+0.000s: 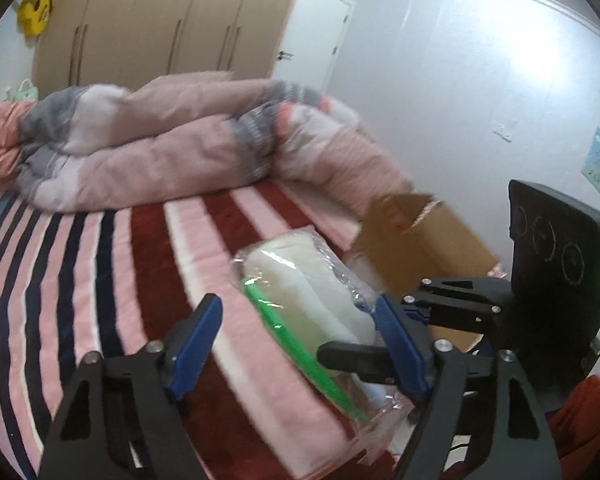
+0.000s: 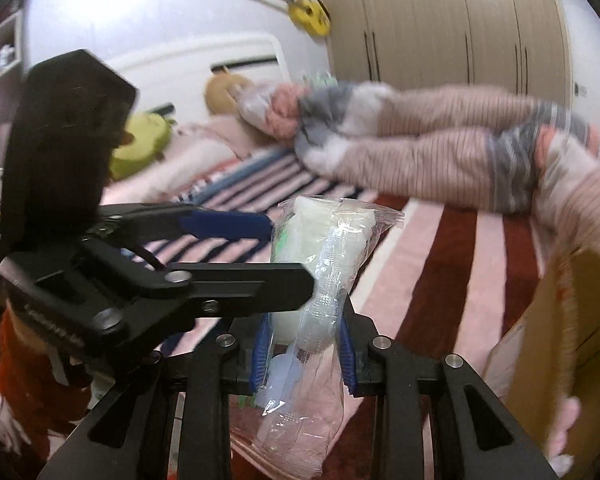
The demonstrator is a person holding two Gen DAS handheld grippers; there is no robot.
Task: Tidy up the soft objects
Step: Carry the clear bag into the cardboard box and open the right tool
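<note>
One clear bag (image 2: 320, 280) sits pinched between the right claw's (image 2: 304, 354) pads.

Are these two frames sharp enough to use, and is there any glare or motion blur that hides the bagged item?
Left wrist view: glare whitens the wall; the plastic bag is smeared by motion. Right wrist view: the bag in the right tool reads fairly clearly; the quilt and cardboard box are blurred. Both show fisheye bending and dark corners.

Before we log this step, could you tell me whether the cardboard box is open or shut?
Open: the cardboard box has its flap raised and its brown inside showing. Contents cannot be told.
</note>
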